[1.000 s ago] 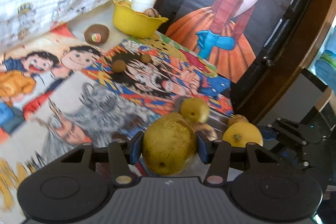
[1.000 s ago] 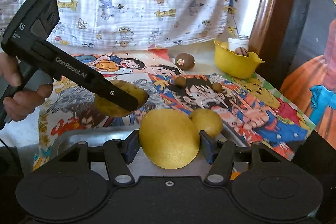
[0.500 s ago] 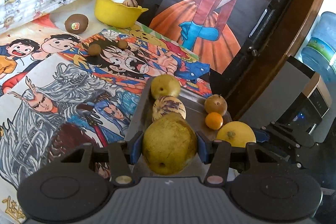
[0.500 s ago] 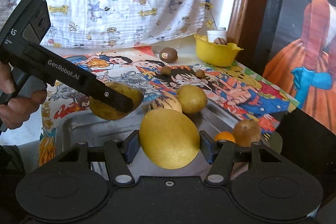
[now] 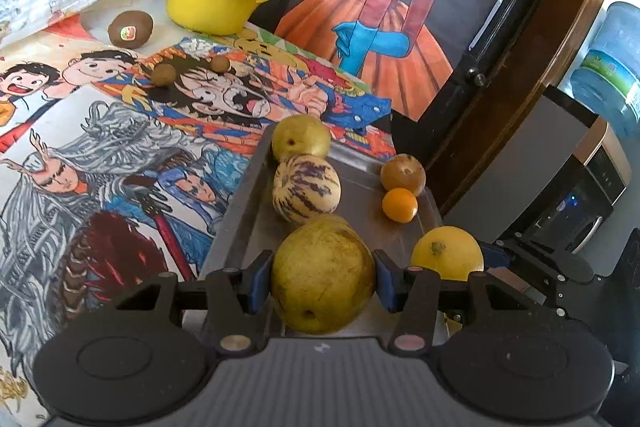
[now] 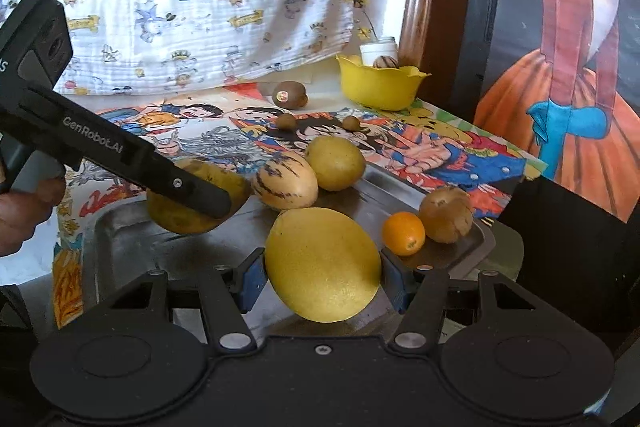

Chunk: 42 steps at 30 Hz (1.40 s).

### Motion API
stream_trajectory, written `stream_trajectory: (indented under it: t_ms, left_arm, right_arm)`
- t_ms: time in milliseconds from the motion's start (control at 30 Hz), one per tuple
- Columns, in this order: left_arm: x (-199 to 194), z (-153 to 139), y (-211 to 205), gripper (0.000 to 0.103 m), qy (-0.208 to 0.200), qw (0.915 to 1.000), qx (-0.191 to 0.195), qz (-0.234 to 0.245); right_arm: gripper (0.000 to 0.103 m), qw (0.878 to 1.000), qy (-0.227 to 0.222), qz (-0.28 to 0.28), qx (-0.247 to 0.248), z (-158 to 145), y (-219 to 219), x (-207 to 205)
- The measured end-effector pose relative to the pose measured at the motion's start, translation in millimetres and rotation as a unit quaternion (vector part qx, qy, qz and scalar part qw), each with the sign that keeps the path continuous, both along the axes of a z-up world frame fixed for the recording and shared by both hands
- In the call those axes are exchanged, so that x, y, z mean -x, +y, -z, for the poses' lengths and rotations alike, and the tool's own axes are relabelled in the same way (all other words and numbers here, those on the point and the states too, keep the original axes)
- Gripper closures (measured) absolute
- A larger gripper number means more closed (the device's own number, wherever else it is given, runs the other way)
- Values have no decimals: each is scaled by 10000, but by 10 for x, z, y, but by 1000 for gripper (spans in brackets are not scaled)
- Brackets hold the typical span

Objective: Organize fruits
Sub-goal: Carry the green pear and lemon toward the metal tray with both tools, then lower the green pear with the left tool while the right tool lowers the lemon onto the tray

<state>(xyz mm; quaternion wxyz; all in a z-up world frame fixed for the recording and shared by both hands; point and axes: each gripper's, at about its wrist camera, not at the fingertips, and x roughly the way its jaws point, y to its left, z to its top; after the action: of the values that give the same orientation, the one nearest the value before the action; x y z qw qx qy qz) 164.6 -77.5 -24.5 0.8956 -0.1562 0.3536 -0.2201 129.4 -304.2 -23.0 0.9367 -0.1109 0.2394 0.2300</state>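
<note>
You are carrying a greenish-yellow pear (image 5: pixel 323 273) over the near end of the metal tray (image 5: pixel 362 169), where a striped melon (image 5: pixel 306 193), a small orange (image 5: pixel 399 205) and other fruit are already sitting, likely to group them. Your left gripper (image 5: pixel 323 277) is clamping the pear, jaws spread wide around it. Your right gripper (image 6: pixel 322 279) is likewise pinching a yellow lemon (image 6: pixel 322 264) above the tray, beside the pear.

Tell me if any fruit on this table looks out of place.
Three fruits lie loose on the cartoon tablecloth, apart from the rest: a kiwi with a sticker beside the yellow bowl, and two small brown fruits nearer the metal tray. The other fruit sits on the tray or in the tongs.
</note>
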Motion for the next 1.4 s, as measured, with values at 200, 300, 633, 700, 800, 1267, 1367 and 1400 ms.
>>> stream_trajectory:
  t_ms: [200,300,633,700,800,1267,1367,1400]
  left_arm:
    - [-21,23,-25,47,33,10000,-12,-2]
    - [-41,30,-31,47,38,10000,-16,-2]
    - [-120,78,-46,47,105,9999,-29,-30]
    - [-131,84,-43,47,94,9999,-21,-37]
    - [-151,88,-38,47,85,10000,-9,-41]
    - [-198,110,4,47,38,9999,51,-84]
    - [-191,116,14,47,16,9999,66,-80]
    - [-191,118,13,47,12,9999,68,-80]
  right_arm:
    - [42,9999,-9,116,-30,33,-45,-24]
    - [42,9999,-10,144,-51,50,-56,-41]
    - [42,9997,-36,239,-95,93,-59,-115]
    - [42,9996,-40,251,-104,96,-59,-133]
    - [42,9996,-53,246,-84,96,-56,-148]
    - [42,9996,-101,255,-61,111,-33,-201]
    - [42,9995,-140,266,-34,121,-16,-233]
    - [42,9995,-150,279,-32,125,-7,-243]
